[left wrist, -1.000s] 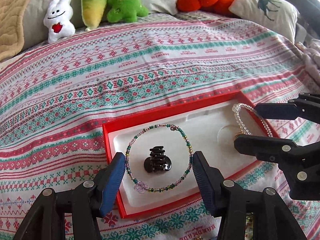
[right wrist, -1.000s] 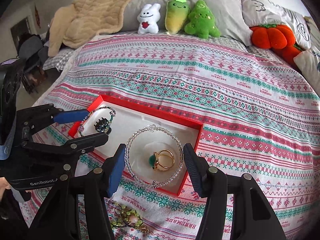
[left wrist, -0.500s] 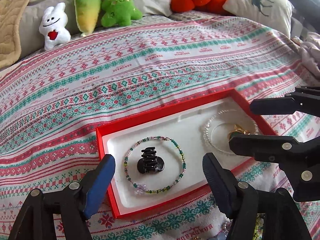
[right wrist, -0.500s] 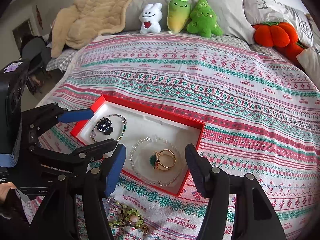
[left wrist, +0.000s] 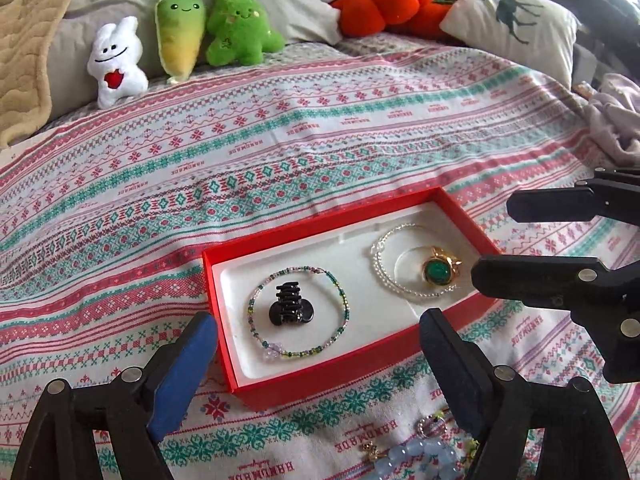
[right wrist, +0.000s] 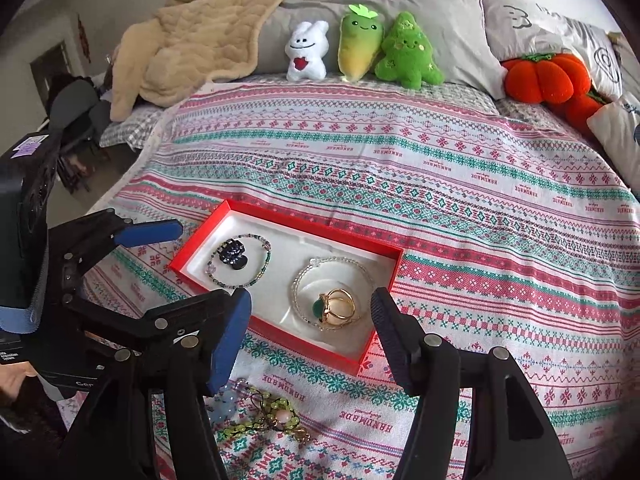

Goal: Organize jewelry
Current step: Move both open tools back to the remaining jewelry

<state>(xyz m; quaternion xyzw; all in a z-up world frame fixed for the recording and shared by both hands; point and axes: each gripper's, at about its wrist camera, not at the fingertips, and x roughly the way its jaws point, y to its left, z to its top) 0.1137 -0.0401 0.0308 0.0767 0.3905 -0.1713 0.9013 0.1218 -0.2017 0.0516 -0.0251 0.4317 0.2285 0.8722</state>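
Both my grippers have pulled back from the red box [left wrist: 320, 376], left gripper [left wrist: 318, 354] and right gripper [right wrist: 310, 334] gaping, empty. "HANDMADE" repeats across the bedspread [right wrist: 460, 168]; the multicolor bracelet [left wrist: 298, 308] and ring [right wrist: 338, 309] lie just beyond my fingertips.

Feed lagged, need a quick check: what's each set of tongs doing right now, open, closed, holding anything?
Left tongs: open, holding nothing, just short of the red box.
Right tongs: open, holding nothing, near the gold ring.
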